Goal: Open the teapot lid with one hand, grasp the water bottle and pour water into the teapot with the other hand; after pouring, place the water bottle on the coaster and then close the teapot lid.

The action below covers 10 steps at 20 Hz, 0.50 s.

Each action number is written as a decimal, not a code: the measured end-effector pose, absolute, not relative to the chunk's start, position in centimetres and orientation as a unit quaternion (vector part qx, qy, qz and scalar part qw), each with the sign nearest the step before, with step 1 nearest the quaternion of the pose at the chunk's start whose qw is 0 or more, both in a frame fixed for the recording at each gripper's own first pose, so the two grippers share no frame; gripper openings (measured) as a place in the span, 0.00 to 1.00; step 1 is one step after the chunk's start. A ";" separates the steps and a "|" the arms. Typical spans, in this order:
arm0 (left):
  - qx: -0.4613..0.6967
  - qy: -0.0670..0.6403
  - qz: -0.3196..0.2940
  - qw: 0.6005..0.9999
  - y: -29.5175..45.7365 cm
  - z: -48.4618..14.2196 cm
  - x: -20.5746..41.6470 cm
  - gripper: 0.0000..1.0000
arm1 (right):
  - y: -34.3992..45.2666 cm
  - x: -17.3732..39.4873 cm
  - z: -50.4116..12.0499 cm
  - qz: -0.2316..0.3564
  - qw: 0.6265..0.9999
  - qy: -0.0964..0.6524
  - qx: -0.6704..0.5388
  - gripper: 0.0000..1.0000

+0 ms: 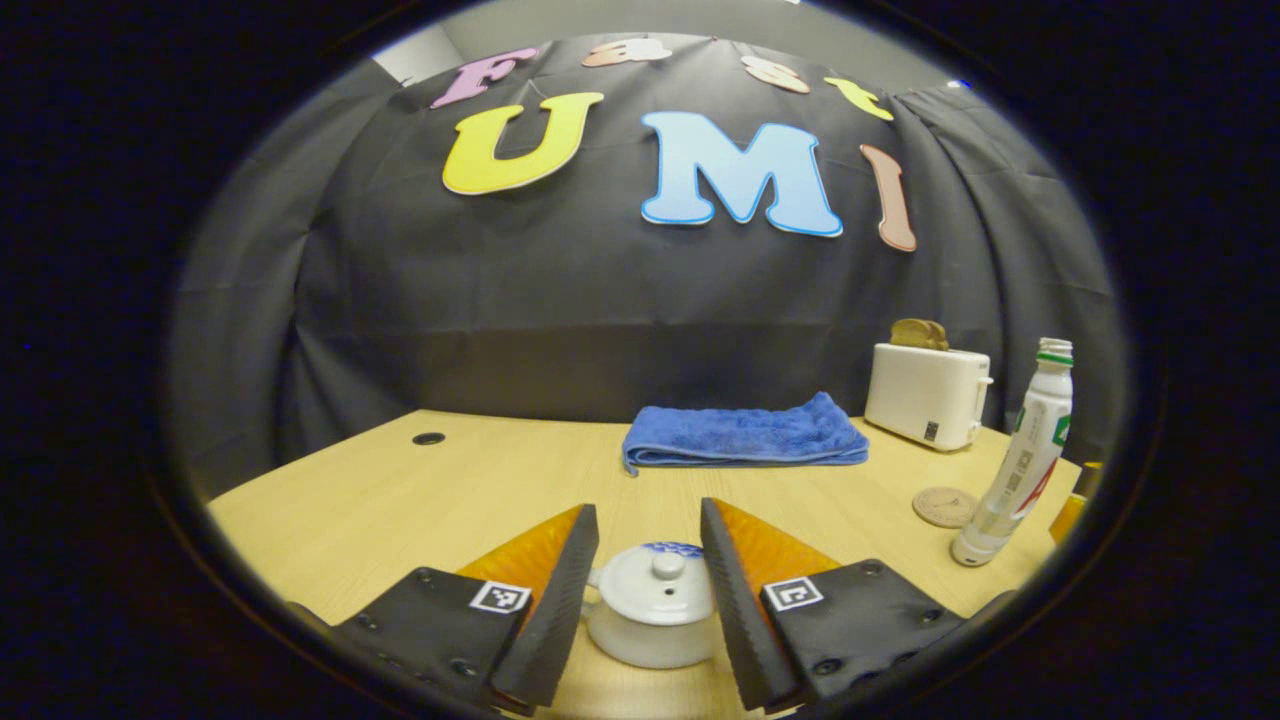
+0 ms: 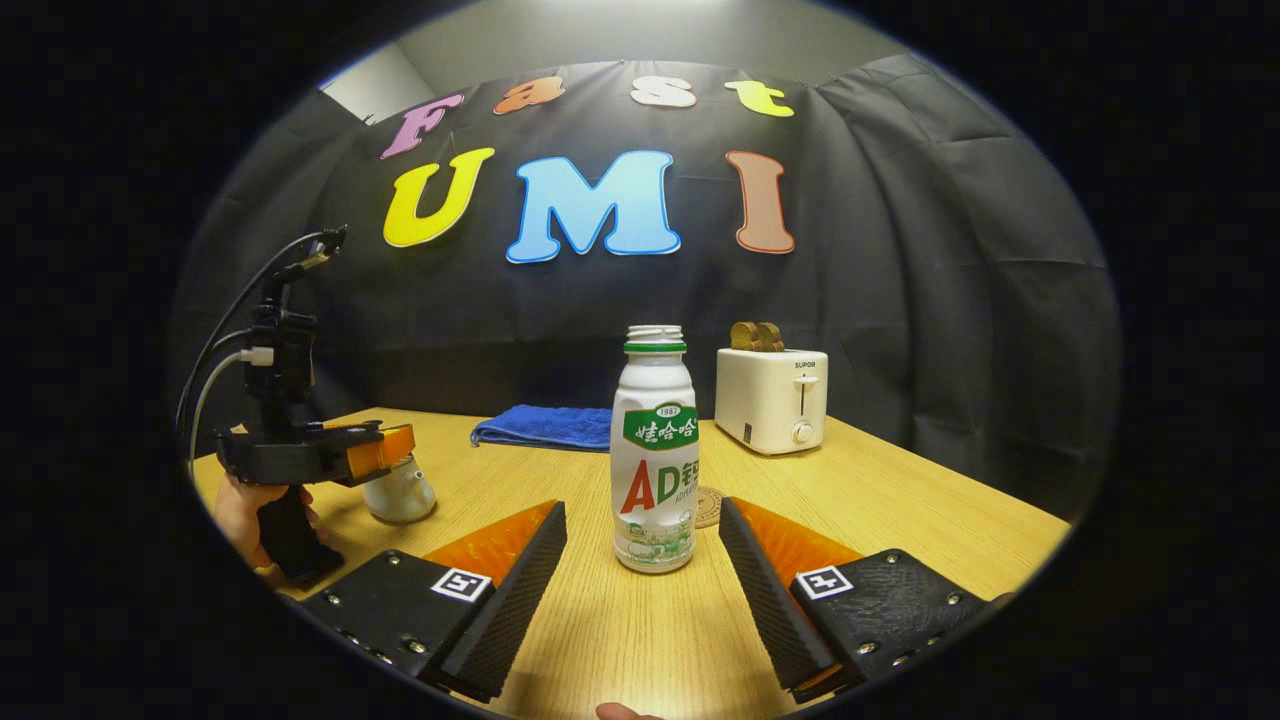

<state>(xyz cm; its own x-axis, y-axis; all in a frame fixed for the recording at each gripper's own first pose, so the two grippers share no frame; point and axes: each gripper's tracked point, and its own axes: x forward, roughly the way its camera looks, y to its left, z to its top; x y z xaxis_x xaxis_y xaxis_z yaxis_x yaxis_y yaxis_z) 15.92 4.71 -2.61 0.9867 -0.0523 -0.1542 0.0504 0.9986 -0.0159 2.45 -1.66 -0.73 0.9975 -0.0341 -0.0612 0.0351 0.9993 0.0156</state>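
A small white teapot (image 1: 655, 605) with its lid (image 1: 660, 580) on sits low between the fingers of my left gripper (image 1: 648, 515), which is open and straddles it without pressing. In the right gripper view the same teapot (image 2: 400, 490) stands under the left gripper (image 2: 385, 450), held by a hand (image 2: 245, 515). The uncapped white water bottle (image 2: 655, 450) stands upright between the tips of my open right gripper (image 2: 642, 510), clear of both fingers. A round coaster (image 2: 708, 505) lies just behind the bottle. From the left gripper view, the bottle (image 1: 1025, 460) and coaster (image 1: 943, 506) are at the right.
A folded blue towel (image 1: 740, 435) lies at the back of the wooden table (image 1: 400, 500), and a white toaster (image 1: 928, 395) with bread in it stands at the back right. The same toaster (image 2: 770, 400) and towel (image 2: 545, 425) are behind the bottle.
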 end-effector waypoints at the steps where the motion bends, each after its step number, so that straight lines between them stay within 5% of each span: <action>1: 0.003 0.079 -0.029 0.996 4.5 -2.6 16.1 0.59 | -1.7 2.5 -0.7 -0.018 0.999 0.031 0.011 0.95; 6: 0.042 0.081 -0.034 0.995 3.7 -2.3 16.1 0.23 | -1.6 2.7 -0.7 -0.012 0.999 0.029 0.016 0.95; 10: 0.024 0.079 -0.040 0.996 3.9 -2.4 16.0 0.23 | -1.6 2.8 -0.6 -0.010 0.999 0.031 0.016 0.95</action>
<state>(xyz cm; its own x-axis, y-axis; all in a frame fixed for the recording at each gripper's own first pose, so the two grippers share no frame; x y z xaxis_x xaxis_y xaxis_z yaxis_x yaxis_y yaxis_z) 16.04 3.88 -2.44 0.9843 -0.0754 -0.1594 0.0830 0.9957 0.0421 2.83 -1.64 -0.63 0.9979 -0.0187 -0.0616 0.0206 0.9993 0.0308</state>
